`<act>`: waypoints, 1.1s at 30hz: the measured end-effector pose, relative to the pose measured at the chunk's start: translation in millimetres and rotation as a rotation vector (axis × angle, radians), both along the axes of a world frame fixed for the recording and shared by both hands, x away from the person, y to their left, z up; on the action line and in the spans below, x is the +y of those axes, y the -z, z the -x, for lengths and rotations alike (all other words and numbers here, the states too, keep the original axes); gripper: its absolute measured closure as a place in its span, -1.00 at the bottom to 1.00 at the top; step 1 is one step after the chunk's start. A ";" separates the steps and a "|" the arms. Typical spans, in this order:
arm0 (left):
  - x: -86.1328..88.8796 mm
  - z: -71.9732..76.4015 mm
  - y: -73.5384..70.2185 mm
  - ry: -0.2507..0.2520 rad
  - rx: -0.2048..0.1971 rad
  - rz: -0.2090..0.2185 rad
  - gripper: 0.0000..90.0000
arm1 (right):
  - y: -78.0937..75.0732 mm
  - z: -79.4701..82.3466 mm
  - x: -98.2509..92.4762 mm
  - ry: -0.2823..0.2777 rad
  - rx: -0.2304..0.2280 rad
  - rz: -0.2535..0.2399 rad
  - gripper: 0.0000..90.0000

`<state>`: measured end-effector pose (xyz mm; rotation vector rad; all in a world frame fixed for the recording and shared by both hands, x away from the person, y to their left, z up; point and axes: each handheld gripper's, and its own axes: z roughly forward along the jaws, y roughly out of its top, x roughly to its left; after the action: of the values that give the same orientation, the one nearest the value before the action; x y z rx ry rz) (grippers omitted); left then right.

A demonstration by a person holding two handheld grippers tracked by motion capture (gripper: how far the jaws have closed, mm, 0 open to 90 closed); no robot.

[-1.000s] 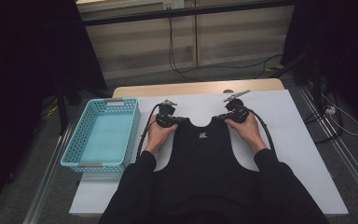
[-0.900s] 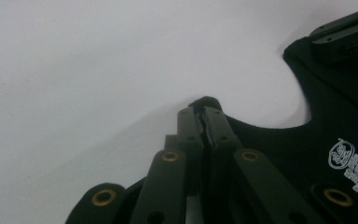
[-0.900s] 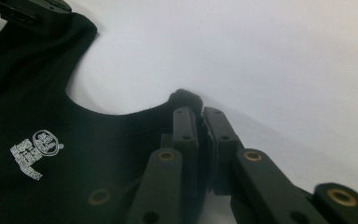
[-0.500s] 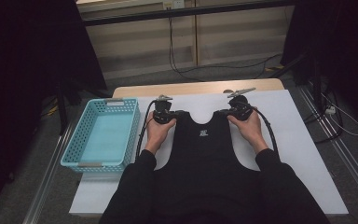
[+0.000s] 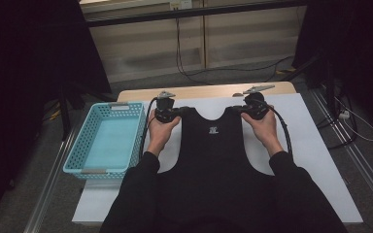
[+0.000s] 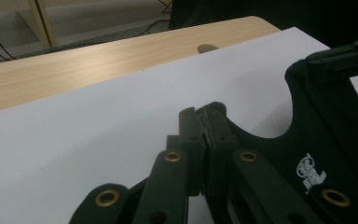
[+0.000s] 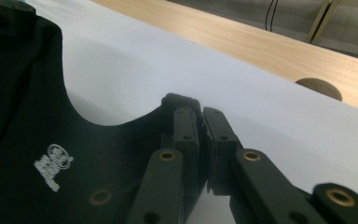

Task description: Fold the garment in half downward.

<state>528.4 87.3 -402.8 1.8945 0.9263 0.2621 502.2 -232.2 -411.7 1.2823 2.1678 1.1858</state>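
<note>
A black sleeveless top (image 5: 213,160) with a small white logo under the neckline hangs spread between both grippers, its lower part reaching toward the person. My left gripper (image 5: 182,110) is shut on the top's left shoulder strap; in the left gripper view the jaws (image 6: 205,112) pinch the black strap (image 6: 261,140) above the white sheet. My right gripper (image 5: 237,108) is shut on the other strap, and the right gripper view has its jaws (image 7: 193,105) closed on the black fabric (image 7: 28,116). Both straps are held off the table.
A white sheet (image 5: 311,145) covers the wooden table (image 5: 204,91), which has a round hole (image 6: 207,48) near its far edge. A light blue plastic basket (image 5: 77,150) stands at the table's left side. Cables trail from both grippers along the person's forearms.
Both hands have risen and moved slightly away from the person, carrying the top's shoulder straps higher above the sheet. Both grips stay the same.
</note>
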 end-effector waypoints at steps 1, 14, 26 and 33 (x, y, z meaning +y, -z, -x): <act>0.5 0.5 -2.2 0.000 -0.005 0.005 0.95 | -1.7 0.3 -0.3 -0.001 -0.005 0.000 0.89; 4.0 0.6 -18.2 -0.024 -0.039 0.046 0.95 | -25.1 1.6 -3.4 0.007 -0.057 -0.038 0.89; -2.9 3.9 -45.5 -0.006 -0.102 0.043 0.95 | -56.2 4.2 -14.4 0.014 -0.120 -0.081 0.89; -2.0 4.5 -57.3 -0.022 -0.127 0.054 0.95 | -72.4 5.1 -18.2 0.017 -0.157 -0.096 0.89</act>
<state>523.9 85.2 -345.5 1.7978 0.8602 0.3629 497.2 -250.4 -339.3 1.1997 2.0071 1.3500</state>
